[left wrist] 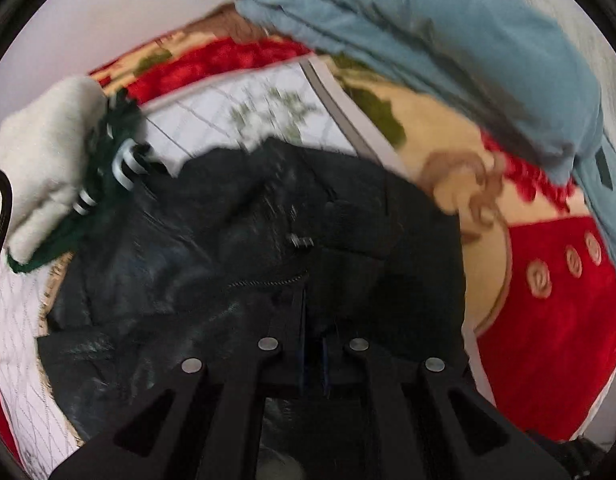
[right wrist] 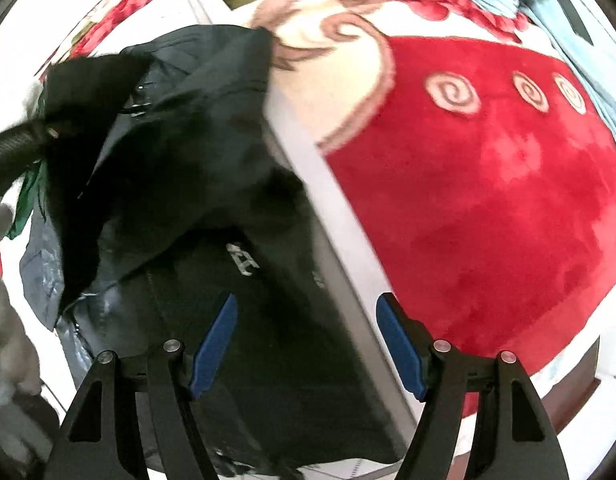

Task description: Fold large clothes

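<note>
Left gripper (left wrist: 312,344) pinched on black jacket (left wrist: 267,216) fabric, apparently (blurred). Right gripper (right wrist: 305,344) spread, empty, above jacket's right edge. Jacket heaped on quilted sheet (left wrist: 243,116), red blanket (right wrist: 488,200) right.

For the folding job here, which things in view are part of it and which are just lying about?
Part of the job: black jacket, left gripper shut, right gripper open.

Lying about: blue garment, white cloth, green striped garment, red floral blanket.
</note>
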